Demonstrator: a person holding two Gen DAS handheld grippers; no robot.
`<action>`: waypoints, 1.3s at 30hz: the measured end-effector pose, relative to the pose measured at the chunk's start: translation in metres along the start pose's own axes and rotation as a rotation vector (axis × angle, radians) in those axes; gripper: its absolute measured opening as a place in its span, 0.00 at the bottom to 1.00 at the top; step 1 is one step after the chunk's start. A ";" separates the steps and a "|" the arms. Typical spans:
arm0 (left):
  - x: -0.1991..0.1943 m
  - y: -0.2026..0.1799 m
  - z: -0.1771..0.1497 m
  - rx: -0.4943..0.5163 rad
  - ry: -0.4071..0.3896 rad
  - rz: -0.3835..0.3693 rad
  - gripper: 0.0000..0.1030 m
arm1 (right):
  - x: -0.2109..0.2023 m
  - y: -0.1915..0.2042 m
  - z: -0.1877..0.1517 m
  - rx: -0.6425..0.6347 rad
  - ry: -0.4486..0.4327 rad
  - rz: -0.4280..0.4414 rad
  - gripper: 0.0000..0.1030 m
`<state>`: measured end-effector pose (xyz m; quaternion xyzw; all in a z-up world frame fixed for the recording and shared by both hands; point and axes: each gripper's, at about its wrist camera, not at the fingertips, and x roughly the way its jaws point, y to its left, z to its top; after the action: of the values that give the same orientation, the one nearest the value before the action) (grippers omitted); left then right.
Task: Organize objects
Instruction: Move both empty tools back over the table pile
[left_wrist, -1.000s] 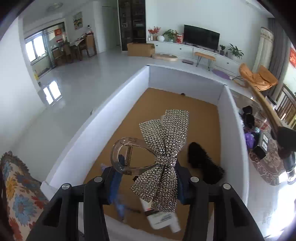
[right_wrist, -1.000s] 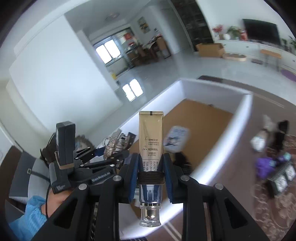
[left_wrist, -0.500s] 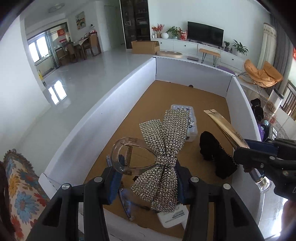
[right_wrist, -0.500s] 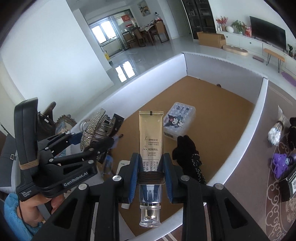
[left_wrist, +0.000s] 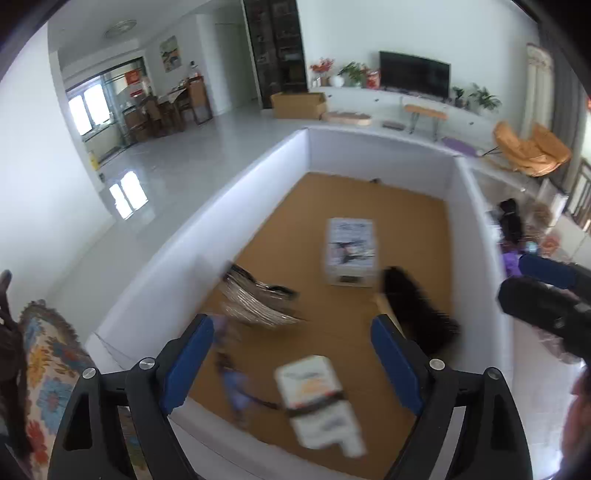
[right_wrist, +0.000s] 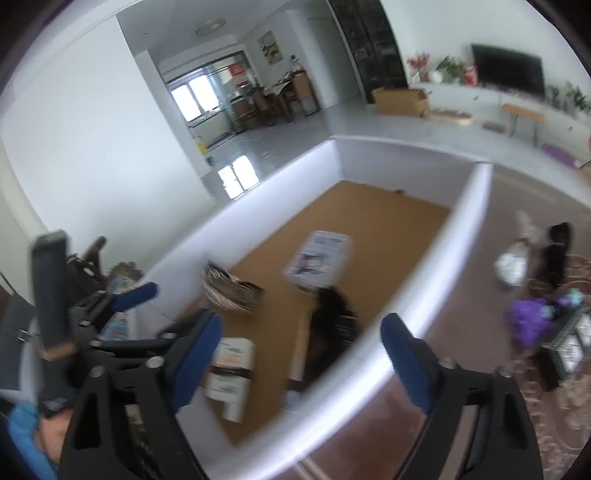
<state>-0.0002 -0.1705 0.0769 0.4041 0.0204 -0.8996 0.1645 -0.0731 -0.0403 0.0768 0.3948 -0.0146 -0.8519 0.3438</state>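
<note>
My left gripper (left_wrist: 291, 354) hangs over the near end of a white-walled box (left_wrist: 166, 266) with a brown floor. Its jaws are opening, with nothing between the pads. The rhinestone bow clip (left_wrist: 255, 299) shows blurred below, near the left wall. My right gripper (right_wrist: 301, 356) is over the box's right wall (right_wrist: 424, 295), jaws opening and empty. The gold tube (right_wrist: 301, 343) is a blurred tan strip beside a black furry item (right_wrist: 332, 325). Each gripper shows in the other's view: the right gripper (left_wrist: 546, 295) and the left gripper (right_wrist: 110, 314).
In the box lie a clear cartoon-printed case (left_wrist: 351, 251) and a white tube (left_wrist: 317, 398). A patterned cushion (left_wrist: 44, 369) sits outside to the left. A purple item (right_wrist: 528, 317) and other things lie on the rug at right.
Both grippers went from shut to open. The bow clip left the left gripper and the gold tube left the right one; both now show down in the box. Both hands sank a little.
</note>
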 end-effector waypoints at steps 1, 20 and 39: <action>-0.008 -0.012 -0.003 0.007 -0.015 -0.030 0.84 | -0.002 -0.007 -0.003 -0.006 -0.009 -0.022 0.93; -0.028 -0.275 -0.099 0.376 0.084 -0.422 0.85 | -0.109 -0.213 -0.171 0.146 0.083 -0.630 0.96; 0.020 -0.251 -0.114 0.210 0.125 -0.288 1.00 | -0.114 -0.228 -0.182 0.246 0.089 -0.618 1.00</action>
<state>-0.0095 0.0807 -0.0388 0.4672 -0.0057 -0.8841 -0.0104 -0.0286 0.2463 -0.0403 0.4562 0.0180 -0.8895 0.0193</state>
